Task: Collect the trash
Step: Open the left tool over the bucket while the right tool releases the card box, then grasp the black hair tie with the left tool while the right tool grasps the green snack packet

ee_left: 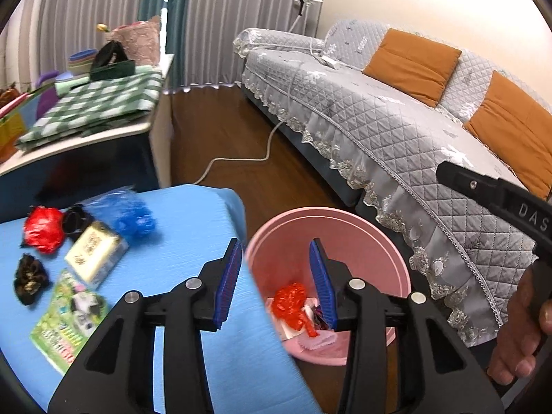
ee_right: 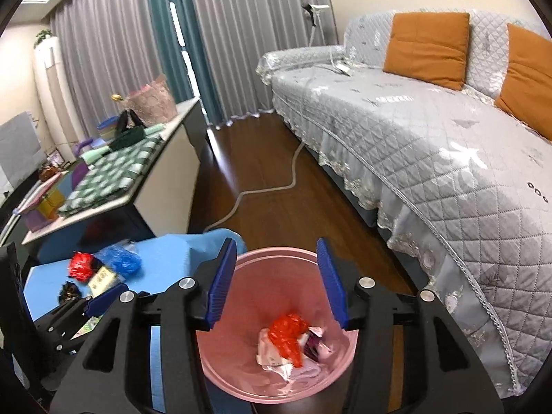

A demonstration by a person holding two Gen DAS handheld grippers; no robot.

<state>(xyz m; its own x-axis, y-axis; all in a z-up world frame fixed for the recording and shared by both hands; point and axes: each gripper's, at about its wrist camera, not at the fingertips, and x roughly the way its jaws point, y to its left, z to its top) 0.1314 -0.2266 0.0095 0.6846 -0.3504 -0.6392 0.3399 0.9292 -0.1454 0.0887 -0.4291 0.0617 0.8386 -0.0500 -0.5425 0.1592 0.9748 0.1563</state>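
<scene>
The right hand-held gripper (ee_right: 276, 279) gapes empty above the pink bin (ee_right: 238, 372).

black tongs (ee_left: 274, 283), blue pads (ee_left: 227, 284) (ribbed)

You've got a grey quilted sofa (ee_right: 431, 158) with two orange cushions (ee_right: 429, 48) on the right, a white cable (ee_right: 265, 189) across the wood floor (ee_right: 262, 158), a green checked cloth (ee_left: 93, 110) on the side counter (ee_right: 165, 179), grey curtains (ee_right: 241, 27) behind.

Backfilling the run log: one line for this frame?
left tongs open, empty | right tongs open over pink bin | red wrapper binned | trash left on blue table
</scene>
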